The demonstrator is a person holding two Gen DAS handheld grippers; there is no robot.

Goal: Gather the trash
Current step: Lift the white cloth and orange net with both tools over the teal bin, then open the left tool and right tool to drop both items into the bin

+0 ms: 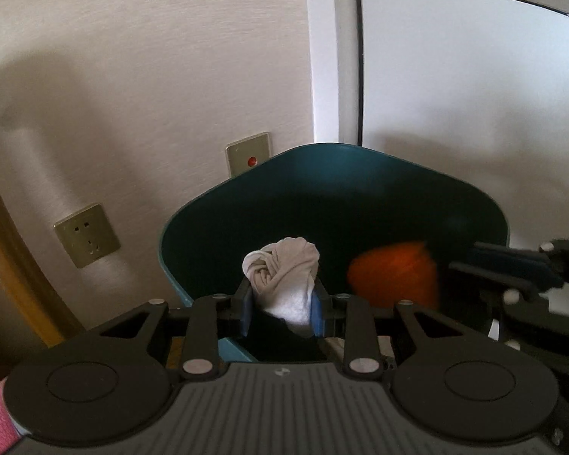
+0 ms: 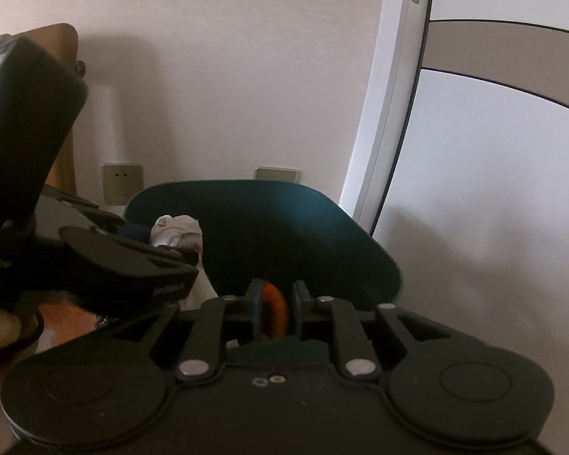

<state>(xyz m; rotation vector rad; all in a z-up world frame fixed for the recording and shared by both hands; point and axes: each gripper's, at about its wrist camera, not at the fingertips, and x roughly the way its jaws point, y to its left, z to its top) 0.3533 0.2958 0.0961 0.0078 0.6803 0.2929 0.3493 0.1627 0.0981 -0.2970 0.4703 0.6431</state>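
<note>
Two grippers are hovering over the open mouth of the dark teal bin (image 1: 216, 208), which is standing against the wall just below two wall sockets (image 1: 87, 235). The left gripper (image 1: 282, 309) is clamping a crumpled white cloth wad (image 1: 284, 273) between its blue pads, above the bin's near rim. The right gripper (image 2: 277, 314) is standing narrowly parted, an orange item (image 2: 275, 313) sitting between its jaws with a gap at one side; the left view is showing it blurred.

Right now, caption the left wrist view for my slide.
Left claw holds a crumpled white cloth over the teal bin; a blurred orange item is inside.
</note>
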